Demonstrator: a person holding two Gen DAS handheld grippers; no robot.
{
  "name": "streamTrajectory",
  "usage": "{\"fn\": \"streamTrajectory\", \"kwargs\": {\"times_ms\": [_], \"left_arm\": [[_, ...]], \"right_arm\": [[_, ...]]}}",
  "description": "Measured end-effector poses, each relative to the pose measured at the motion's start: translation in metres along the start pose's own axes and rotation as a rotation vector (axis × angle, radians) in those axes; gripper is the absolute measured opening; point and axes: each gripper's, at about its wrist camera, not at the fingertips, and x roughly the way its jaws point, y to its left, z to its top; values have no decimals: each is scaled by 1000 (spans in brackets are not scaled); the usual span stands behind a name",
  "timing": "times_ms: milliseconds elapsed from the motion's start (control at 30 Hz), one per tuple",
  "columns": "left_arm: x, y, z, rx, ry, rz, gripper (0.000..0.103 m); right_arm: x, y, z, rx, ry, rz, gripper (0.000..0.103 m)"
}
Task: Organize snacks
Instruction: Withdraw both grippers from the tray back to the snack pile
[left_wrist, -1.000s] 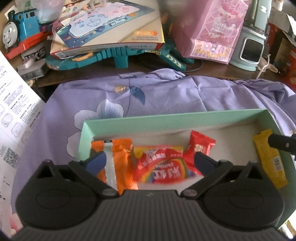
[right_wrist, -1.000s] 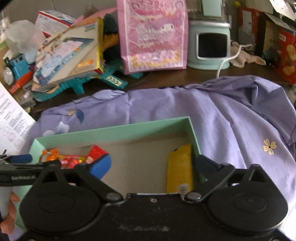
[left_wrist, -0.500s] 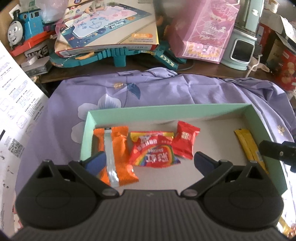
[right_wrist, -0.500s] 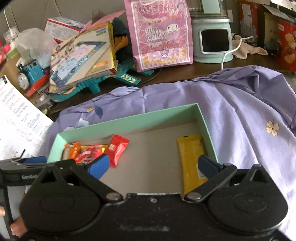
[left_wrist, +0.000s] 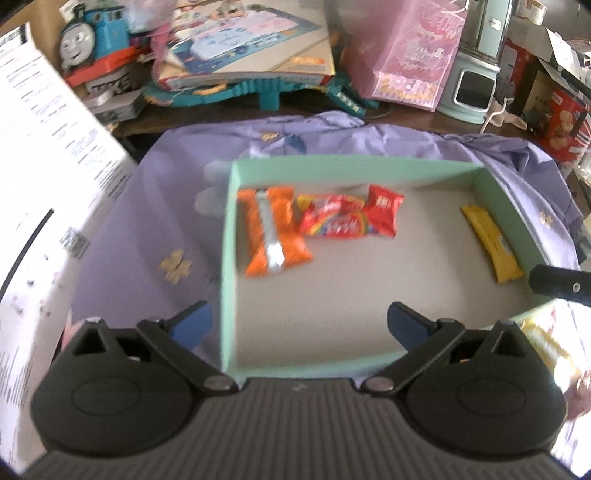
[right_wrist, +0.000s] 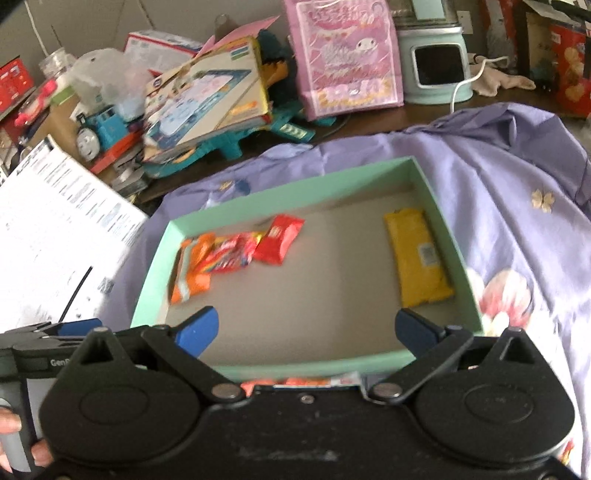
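Only "Gen" reads, on the left tongs (right_wrist: 79, 325) body.

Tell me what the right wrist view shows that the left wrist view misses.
Right wrist only: pink-orange snack wrappers lying outside the box's near wall, and the person's fingers at the frame's left edge.

Left wrist only: the other gripper's black finger at the box's right side.

Both: mint-green cardboard box holding orange, rainbow, red and yellow packets; open jaws.

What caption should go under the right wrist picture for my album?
Open right gripper above a mint green box holding four snacks: orange packet, rainbow candy bag, red packet, yellow bar.
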Motion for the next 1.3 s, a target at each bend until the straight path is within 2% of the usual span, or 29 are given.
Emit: {"fn": "streamTrajectory", "kwargs": {"times_ms": [167,267,400,600,667,1000,1100,1300], "left_arm": [[-12,17,-39,0,15,11,103],[-9,24,-63,13,51,30,103],[1,32,-82,15,88,48,103],[23,37,-81,-7,87,113,103],[30,40,-79,-16,87,138,103],[34,81,-100,-94,106,126,103],[35,91,-104,-92,112,156,103],[28,89,-99,-44,60,98,103]], "right_arm": [[-6,15,-27,-17,44,40,103],[-6,25,-44,-27,80,70,102],[-5,39,-65,-69,106,73,91],[2,50,-78,-67,137,56,79],[4,52,-79,-73,140,51,78],[34,75,-82,-135,184,51,72],[45,82,-84,-146,203,62,69],[63,86,-87,-166,229,44,66]]}}
